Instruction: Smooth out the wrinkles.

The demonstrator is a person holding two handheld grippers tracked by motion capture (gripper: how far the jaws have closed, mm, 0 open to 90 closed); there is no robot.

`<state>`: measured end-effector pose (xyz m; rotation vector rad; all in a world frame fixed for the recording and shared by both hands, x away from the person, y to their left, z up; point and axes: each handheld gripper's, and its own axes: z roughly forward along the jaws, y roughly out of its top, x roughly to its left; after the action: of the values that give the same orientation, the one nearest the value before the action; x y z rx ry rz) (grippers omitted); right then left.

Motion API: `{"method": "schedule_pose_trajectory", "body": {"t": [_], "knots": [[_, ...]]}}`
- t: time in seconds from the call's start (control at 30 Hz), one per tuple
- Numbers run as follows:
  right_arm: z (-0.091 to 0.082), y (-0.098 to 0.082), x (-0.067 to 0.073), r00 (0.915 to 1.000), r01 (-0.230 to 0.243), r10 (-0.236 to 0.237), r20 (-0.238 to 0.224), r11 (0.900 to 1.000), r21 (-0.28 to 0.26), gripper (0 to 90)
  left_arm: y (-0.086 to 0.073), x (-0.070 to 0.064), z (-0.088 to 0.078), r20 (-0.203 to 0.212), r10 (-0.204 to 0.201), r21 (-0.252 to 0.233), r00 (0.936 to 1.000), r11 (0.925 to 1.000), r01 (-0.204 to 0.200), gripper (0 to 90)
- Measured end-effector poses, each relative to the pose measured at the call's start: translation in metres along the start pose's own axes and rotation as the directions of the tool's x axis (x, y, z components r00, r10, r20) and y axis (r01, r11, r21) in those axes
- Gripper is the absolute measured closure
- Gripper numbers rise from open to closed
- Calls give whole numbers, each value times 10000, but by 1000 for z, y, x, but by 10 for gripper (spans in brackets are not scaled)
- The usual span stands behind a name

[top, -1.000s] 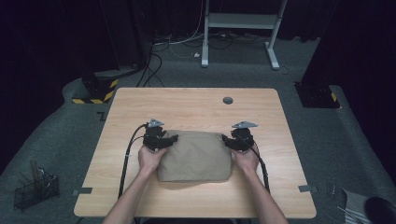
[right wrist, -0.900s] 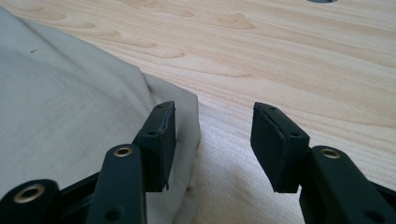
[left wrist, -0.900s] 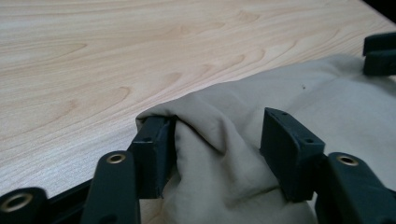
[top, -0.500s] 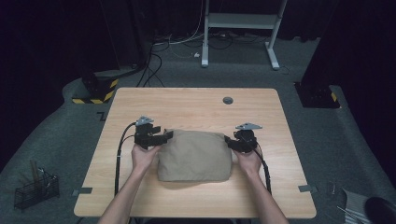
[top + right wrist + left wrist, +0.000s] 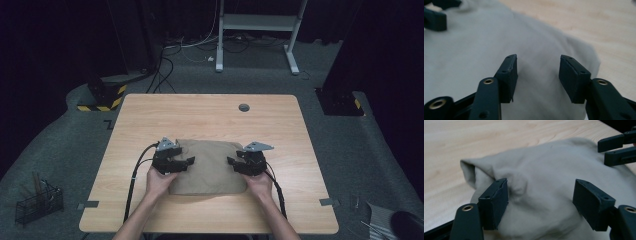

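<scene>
Cloth (image 5: 207, 167), folded, mid-table, between our grippers.
Left gripper (image 5: 186, 162) and right gripper (image 5: 231, 161), jaws just widening, gape empty over its sides, ready for regripping.

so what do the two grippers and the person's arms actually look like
Both are black handheld units. The left gripper and right gripper each carry a grey three-cornered plate on top and trail a black cable back along the table. Their jaws are blocky black pads on arms with brass-coloured rivets. The person's forearms are bare, with no sleeves or gloves in view.
</scene>
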<state>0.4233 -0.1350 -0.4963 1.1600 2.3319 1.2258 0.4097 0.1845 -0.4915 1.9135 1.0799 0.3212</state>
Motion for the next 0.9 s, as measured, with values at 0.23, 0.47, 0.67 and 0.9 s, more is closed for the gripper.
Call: {"method": "schedule_pose_trajectory", "body": {"t": [0.23,0.47,0.67,0.9], "knots": [[6,-15,-14,9998,-137,130,174,9992,373,440,-7,8,12,-175,26,128,9998,9999,-23,297],[18,-10,-25,9987,-251,229,450,9985,477,432,1,17,28,-300,-333,29,9990,9994,334,284],[27,-2,-36,9961,-444,407,787,9980,461,430,11,23,41,-527,-385,1,9979,9993,385,271],[23,2,-40,9951,-552,517,843,9977,391,440,15,27,37,-386,-893,-254,9953,9958,883,285]]}}
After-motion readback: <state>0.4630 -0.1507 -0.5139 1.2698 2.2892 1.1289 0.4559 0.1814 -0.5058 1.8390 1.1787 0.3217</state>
